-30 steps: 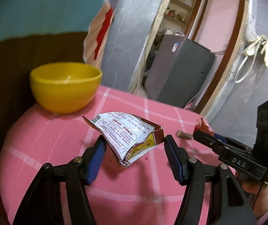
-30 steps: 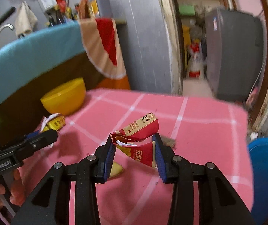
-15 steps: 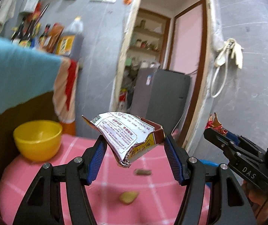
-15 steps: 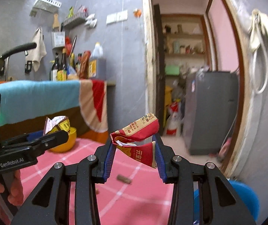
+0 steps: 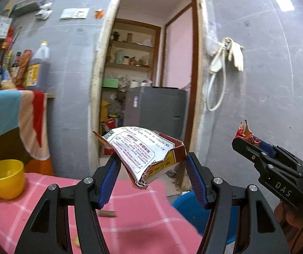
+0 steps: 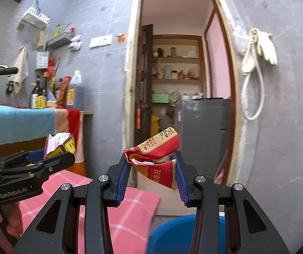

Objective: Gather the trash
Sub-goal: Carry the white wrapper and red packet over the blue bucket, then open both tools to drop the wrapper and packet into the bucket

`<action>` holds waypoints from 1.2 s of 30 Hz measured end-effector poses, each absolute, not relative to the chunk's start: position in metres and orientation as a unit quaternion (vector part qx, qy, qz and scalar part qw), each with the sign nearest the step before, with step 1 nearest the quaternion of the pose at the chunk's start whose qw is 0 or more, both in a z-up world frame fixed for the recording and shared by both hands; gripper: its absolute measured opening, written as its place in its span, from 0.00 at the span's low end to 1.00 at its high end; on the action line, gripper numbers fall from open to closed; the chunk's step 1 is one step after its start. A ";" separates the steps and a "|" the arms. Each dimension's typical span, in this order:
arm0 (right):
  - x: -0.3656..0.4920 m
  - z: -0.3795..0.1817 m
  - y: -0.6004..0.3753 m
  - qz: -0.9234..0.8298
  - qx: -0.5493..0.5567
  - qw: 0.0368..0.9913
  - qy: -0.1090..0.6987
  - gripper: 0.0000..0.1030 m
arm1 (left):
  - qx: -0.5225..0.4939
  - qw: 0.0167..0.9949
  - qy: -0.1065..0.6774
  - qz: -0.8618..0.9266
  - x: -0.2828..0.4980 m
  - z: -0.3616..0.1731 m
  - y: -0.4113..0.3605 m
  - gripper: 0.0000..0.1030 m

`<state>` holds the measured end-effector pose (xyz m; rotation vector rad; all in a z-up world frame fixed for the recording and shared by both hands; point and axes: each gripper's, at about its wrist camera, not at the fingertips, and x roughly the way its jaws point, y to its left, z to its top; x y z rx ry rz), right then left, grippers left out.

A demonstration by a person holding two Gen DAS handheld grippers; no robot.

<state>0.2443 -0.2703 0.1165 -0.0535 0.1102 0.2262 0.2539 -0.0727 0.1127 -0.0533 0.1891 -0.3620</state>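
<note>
Carrying both wrappers to the blue bin [image 6: 185, 230], by the look of it. Best to bring each load squarely over the rim, low, before letting go, since light foil drifts. Left gripper [image 5: 151, 180] raised above the pink desk [image 5: 143, 222], level, fingers narrowed on a white printed wrapper [image 5: 138, 150] held in the air. Right gripper [image 6: 151, 180] just right of it, pointing toward the doorway, fingers pinching a crumpled red wrapper [image 6: 157, 158] above the bin's near rim.
</note>
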 end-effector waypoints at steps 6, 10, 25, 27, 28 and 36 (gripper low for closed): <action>0.248 0.104 -0.306 0.079 -0.012 0.994 0.071 0.37 | -0.018 0.972 0.109 -0.207 0.267 0.104 -0.109 0.56; 0.250 0.091 -0.326 0.061 -0.006 0.994 0.089 0.38 | -0.010 0.967 0.126 -0.222 0.277 0.097 -0.132 0.56; 0.276 0.039 -0.374 0.027 0.045 0.981 0.186 0.39 | -0.007 0.924 0.283 -0.259 0.339 0.048 -0.187 0.56; 0.279 0.034 -0.377 0.025 0.049 0.979 0.198 0.40 | -0.007 0.918 0.298 -0.262 0.345 0.043 -0.191 0.56; 0.280 0.031 -0.380 0.024 0.051 0.977 0.206 0.40 | -0.007 0.916 0.304 -0.262 0.347 0.040 -0.193 0.56; 0.292 0.017 -0.391 0.024 0.073 0.967 0.242 0.44 | -0.016 0.900 0.347 -0.264 0.360 0.024 -0.198 0.56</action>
